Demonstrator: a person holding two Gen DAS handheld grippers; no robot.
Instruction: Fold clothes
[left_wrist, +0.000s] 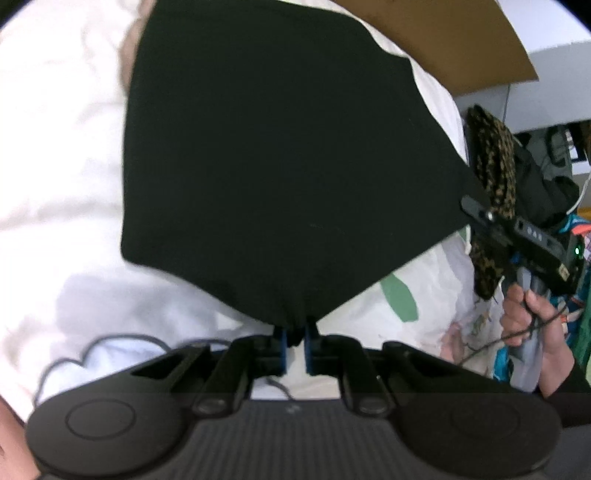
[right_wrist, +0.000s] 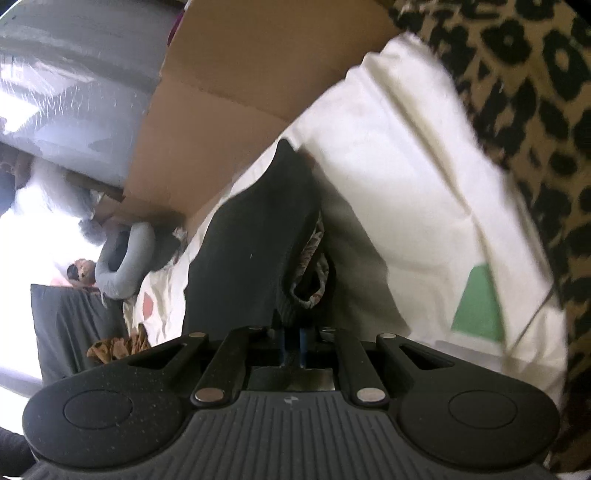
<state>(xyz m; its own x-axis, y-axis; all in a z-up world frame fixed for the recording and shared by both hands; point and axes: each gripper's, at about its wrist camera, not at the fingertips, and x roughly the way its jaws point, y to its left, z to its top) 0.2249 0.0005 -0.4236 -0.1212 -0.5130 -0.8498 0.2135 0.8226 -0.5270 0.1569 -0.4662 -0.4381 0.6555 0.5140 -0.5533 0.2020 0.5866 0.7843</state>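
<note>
One black garment (left_wrist: 280, 155) fills the middle of the left wrist view, plain and dark, spread flat and taut like a sheet with a pinched corner at lower centre. There the left gripper (left_wrist: 295, 341) is clenched on that corner, its blue pads (left_wrist: 281, 343) pressing the fabric. At the right edge of the same view the right gripper (left_wrist: 474, 208) grasps another corner of the garment, with one hand (left_wrist: 532, 317) around its handle. In the right wrist view the right gripper (right_wrist: 293, 338) is closed on a bunched fold of the black cloth (right_wrist: 251, 251). Beneath lies white bedding (left_wrist: 55, 155) with one green patch (left_wrist: 400, 297). One leopard-print cloth (right_wrist: 524, 92) lies at upper right, one cardboard box (right_wrist: 229, 92) at upper centre.
</note>
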